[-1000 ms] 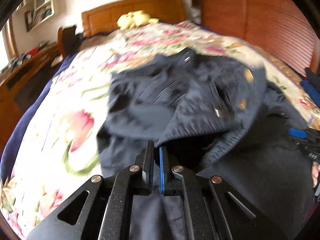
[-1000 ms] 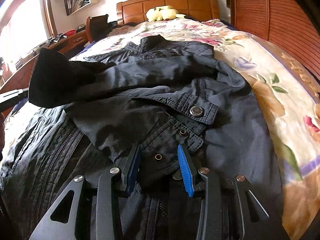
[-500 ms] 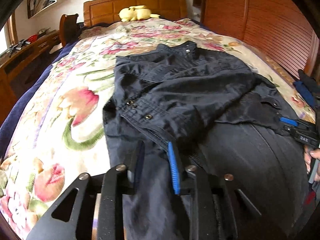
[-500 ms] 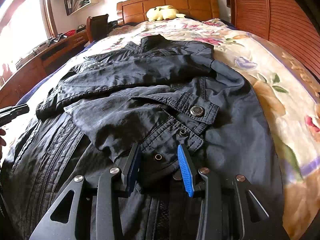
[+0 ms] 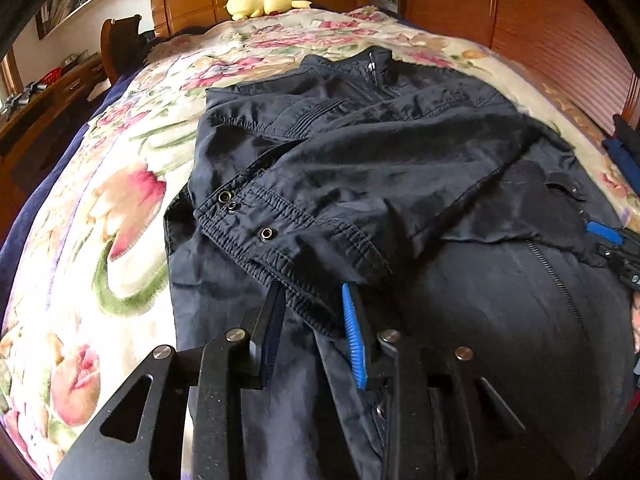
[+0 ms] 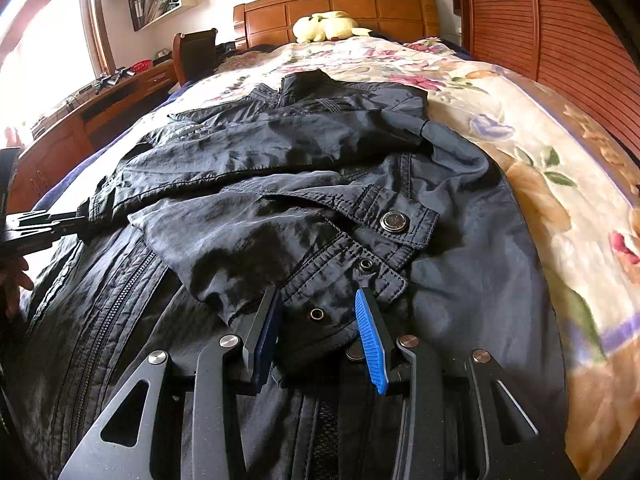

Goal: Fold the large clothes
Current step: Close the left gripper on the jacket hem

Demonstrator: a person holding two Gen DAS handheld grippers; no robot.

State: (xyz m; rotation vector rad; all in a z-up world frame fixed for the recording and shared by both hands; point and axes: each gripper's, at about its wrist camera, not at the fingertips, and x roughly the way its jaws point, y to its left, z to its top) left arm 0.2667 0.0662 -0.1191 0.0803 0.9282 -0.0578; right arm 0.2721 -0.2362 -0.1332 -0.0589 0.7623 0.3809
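Note:
A dark navy jacket (image 5: 380, 184) lies flat on the flowered bedspread, collar toward the headboard, both sleeves folded across its front. My left gripper (image 5: 312, 300) is open, its fingers either side of the left sleeve's elastic cuff (image 5: 280, 240), holding nothing. My right gripper (image 6: 318, 304) is open over the right sleeve's snap cuff (image 6: 360, 276), which lies between its fingers. The jacket also shows in the right wrist view (image 6: 280, 200). The right gripper appears at the right edge of the left wrist view (image 5: 612, 240); the left gripper appears at the left edge of the right wrist view (image 6: 36, 228).
A flowered bedspread (image 5: 120, 208) covers the bed. A yellow plush toy (image 5: 260, 0) lies by the wooden headboard (image 6: 340, 8). A slatted wooden wall (image 6: 540, 28) runs along the right side. A desk (image 6: 80, 112) and chair (image 6: 196, 52) stand to the left.
My left gripper carried the left sleeve across the jacket, laid it down and opened, then drew back a little. My right gripper has stayed open over the other cuff.

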